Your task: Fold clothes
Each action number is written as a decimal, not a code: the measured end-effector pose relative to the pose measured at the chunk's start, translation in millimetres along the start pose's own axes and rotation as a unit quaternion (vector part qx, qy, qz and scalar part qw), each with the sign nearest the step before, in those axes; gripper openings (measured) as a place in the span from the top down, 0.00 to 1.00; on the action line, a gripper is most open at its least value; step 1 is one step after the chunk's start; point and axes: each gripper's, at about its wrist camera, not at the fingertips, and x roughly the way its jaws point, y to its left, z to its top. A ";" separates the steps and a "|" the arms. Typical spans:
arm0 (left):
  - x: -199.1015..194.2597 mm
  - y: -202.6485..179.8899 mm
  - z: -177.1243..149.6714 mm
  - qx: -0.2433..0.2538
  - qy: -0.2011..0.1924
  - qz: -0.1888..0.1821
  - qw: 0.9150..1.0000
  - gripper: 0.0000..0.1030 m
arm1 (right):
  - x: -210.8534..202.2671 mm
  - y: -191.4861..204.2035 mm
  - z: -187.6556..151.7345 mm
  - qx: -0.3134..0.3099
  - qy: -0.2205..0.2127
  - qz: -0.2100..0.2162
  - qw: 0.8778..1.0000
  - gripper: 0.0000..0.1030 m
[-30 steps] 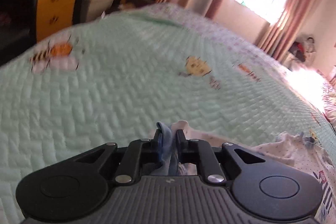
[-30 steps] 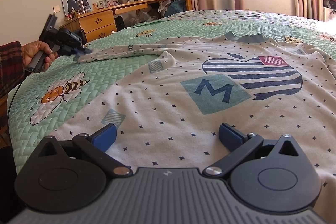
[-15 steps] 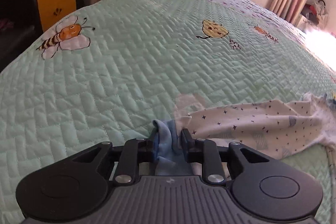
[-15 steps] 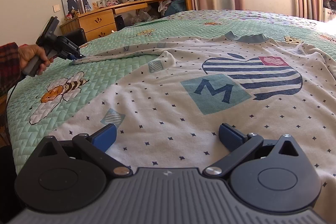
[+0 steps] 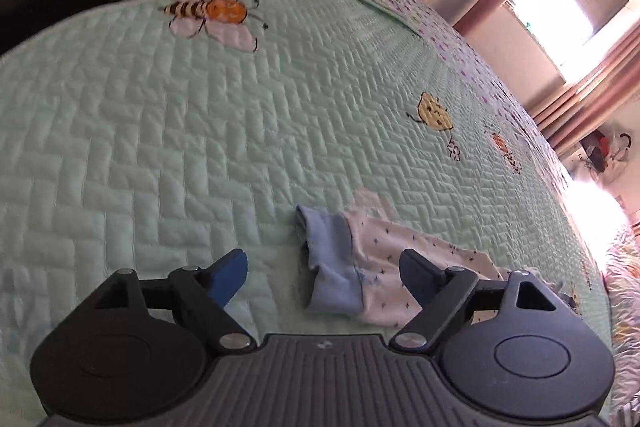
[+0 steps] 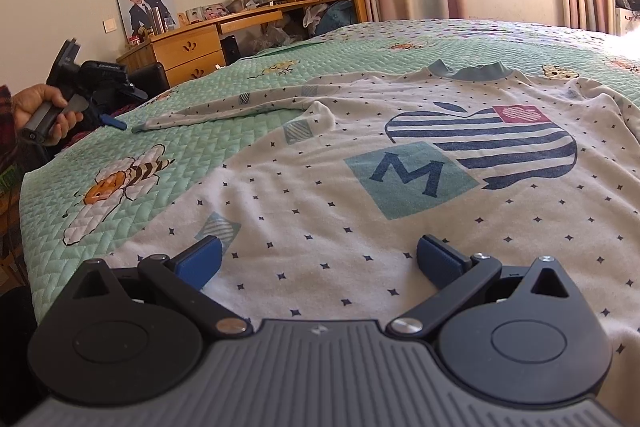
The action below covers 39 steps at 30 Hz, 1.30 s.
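Fingers of left gripper [image 5: 323, 269] just opened wide, blue cuff [image 5: 328, 263] dropped onto quilt [image 5: 160, 147]; right gripper [image 6: 318, 259] spread above shirt [image 6: 360, 187]. Sleeve laid out; no fold made yet.

Both rigs look the same: the left hand-held gripper [image 5: 324, 269] and right hand-held gripper [image 6: 318, 261] have ribbed grey housings, two round black discs, black linkage arms with silver screws, and blue pads [image 6: 202, 261]. The hand [image 6: 48, 113] grips a grey handle, with a red plaid sleeve [image 6: 5, 95] and a thin black cable trailing down.
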 end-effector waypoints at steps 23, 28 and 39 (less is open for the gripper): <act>-11.2 9.4 -42.8 -0.098 -0.028 -0.022 0.995 0.88 | -0.3 -0.1 0.1 0.000 -0.001 0.000 1.000 0.00; -10.9 31.0 -60.4 -0.125 -0.018 -0.035 0.991 0.78 | -1.4 -1.6 -0.1 0.003 -0.002 0.003 1.000 0.00; -73.4 -30.6 -85.1 -0.060 -0.160 0.037 0.985 0.50 | -4.0 -4.8 0.0 0.013 -0.008 0.012 1.000 0.00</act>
